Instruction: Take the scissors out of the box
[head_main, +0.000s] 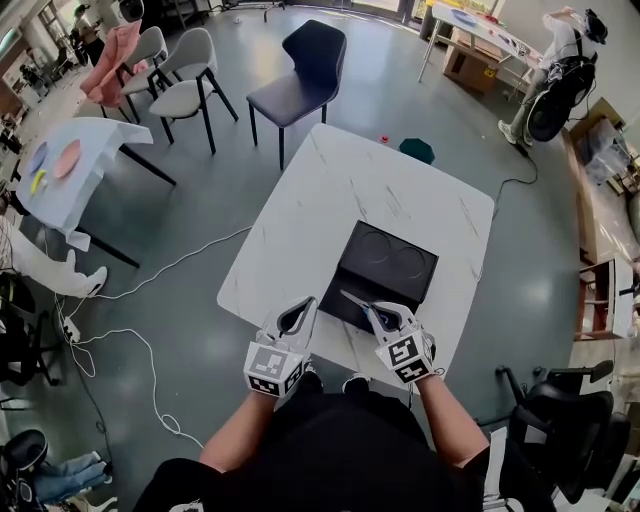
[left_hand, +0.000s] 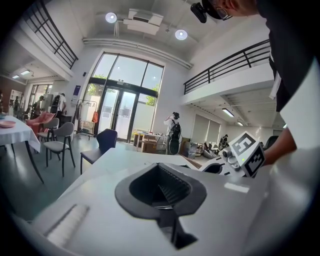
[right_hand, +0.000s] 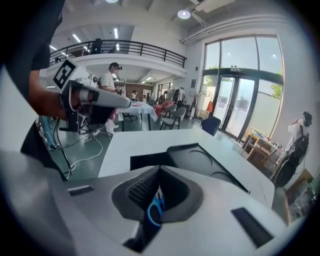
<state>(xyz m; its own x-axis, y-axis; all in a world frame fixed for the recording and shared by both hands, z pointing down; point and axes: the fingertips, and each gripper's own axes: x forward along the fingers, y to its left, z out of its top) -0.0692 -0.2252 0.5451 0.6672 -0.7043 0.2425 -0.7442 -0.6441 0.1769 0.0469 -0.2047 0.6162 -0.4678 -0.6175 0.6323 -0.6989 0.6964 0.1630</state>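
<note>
Head view: your right gripper (head_main: 385, 318) covers the handles of the blue-handled metal scissors (head_main: 355, 300); their blades jut out above the open black box (head_main: 385, 262).
Left gripper view: your left gripper (left_hand: 161, 186) is closed and empty.
Right gripper view: the jaws pinch one blue handle loop, the rest hidden.
</note>
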